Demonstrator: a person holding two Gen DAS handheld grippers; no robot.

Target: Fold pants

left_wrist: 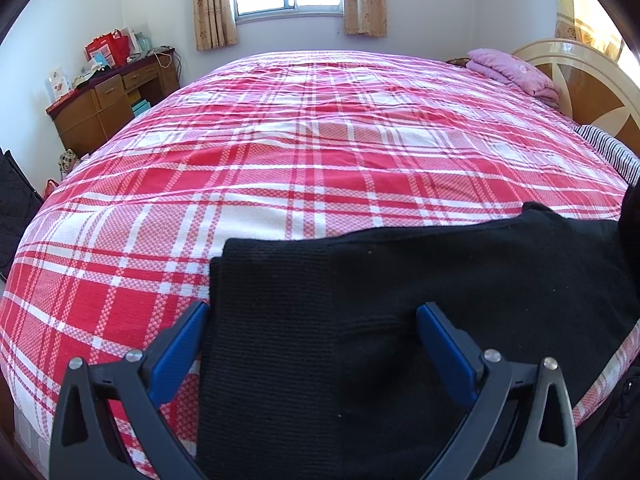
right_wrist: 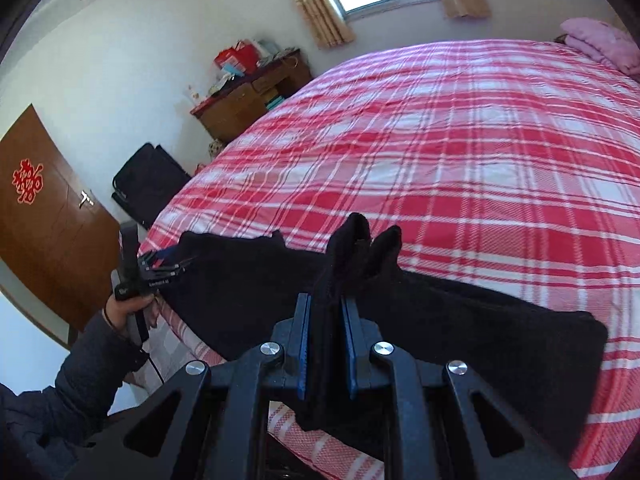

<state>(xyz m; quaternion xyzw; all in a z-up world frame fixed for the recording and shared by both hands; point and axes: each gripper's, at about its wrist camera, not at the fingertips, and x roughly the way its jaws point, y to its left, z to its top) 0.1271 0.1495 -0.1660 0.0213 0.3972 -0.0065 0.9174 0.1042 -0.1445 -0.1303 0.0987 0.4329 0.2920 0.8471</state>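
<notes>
Black knit pants (left_wrist: 360, 300) lie along the near edge of the bed, one end folded flat at the left. My left gripper (left_wrist: 312, 316) is open, its blue fingers (left_wrist: 184, 344) either side of that end, just above it. In the right wrist view the pants (right_wrist: 480, 320) stretch across the bed edge. My right gripper (right_wrist: 325, 312) is shut on a bunched fold of the pants and lifts it off the bed. The left gripper (right_wrist: 176, 270), held in a hand, shows at the far left end of the pants.
The bed has a red and white plaid cover (left_wrist: 320, 140). A pink folded blanket (left_wrist: 512, 72) and a wooden headboard (left_wrist: 592, 92) are at the far right. A wooden desk (left_wrist: 108, 100) stands by the left wall. A black bag (right_wrist: 148, 184) and a brown door (right_wrist: 48, 216) are left of the bed.
</notes>
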